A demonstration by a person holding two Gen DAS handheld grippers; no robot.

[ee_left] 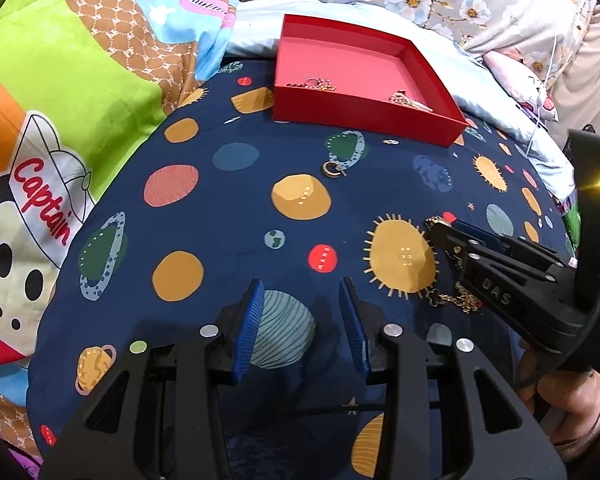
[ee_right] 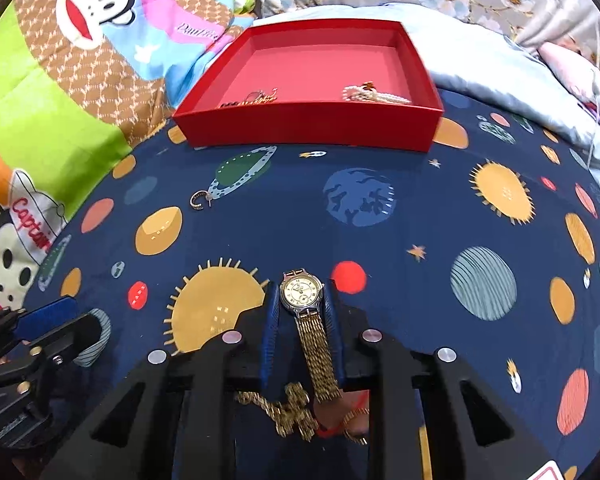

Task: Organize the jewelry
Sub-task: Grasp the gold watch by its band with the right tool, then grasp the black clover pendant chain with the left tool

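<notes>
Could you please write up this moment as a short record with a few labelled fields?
surface: navy planet-print bedsheet
container: shallow red cardboard tray, at the sheet's far edge
in tray: gold chain pieces near left, pearl strand near right
loose on sheet: gold hoop earring; small ring near the tray; gold chain under the right gripper
right gripper: jaws shut on gold-strapped wristwatch, dial up, strap trailing back
left gripper: jaws open, holding nothing

Red tray (ee_left: pixel 364 110) — gold earring (ee_left: pixel 333 169) nearby
</notes>
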